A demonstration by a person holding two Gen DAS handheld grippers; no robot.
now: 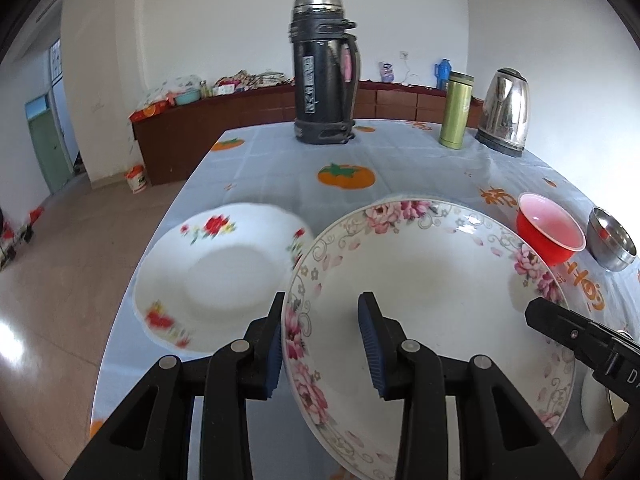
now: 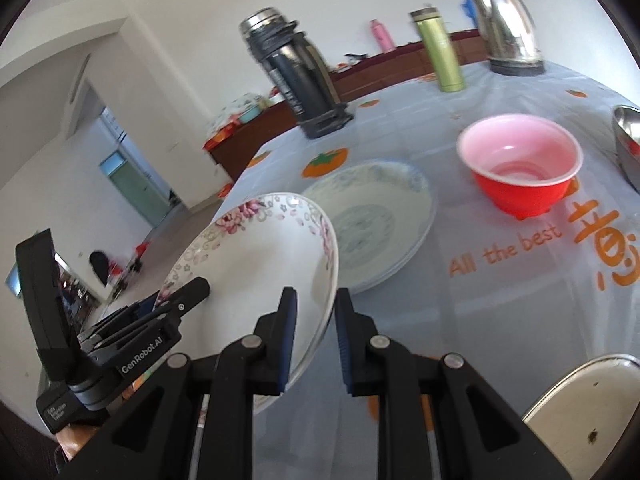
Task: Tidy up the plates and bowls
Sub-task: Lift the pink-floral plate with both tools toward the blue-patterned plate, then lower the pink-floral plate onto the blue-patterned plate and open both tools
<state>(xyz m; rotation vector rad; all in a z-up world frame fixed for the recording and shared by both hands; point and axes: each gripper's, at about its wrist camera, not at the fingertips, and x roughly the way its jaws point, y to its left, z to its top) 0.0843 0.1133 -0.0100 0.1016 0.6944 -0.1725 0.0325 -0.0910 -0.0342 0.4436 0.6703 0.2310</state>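
Note:
A deep white plate with pink flowers [image 1: 420, 280] hangs tilted above the table, held at two sides. My left gripper [image 1: 322, 300] is shut on its near left rim, one pad under the edge and one inside. My right gripper [image 2: 316, 292] is shut on the opposite rim of the same plate [image 2: 260, 264]. Each gripper shows in the other's view: the right gripper [image 1: 536, 312] at the plate's right edge, the left gripper [image 2: 200, 284] at its left. A white plate with red flowers [image 1: 224, 276] lies on the table to the left. A blue-patterned plate stack [image 2: 376, 216] lies beyond.
A red bowl [image 2: 520, 168] and a steel bowl [image 1: 612, 240] stand at the right. At the far edge are a black thermos [image 1: 324, 68], a green flask [image 1: 456, 110] and a kettle [image 1: 506, 112]. A metal-rimmed white dish [image 2: 580, 412] sits near right. The table's left edge [image 1: 168, 216] drops to the floor.

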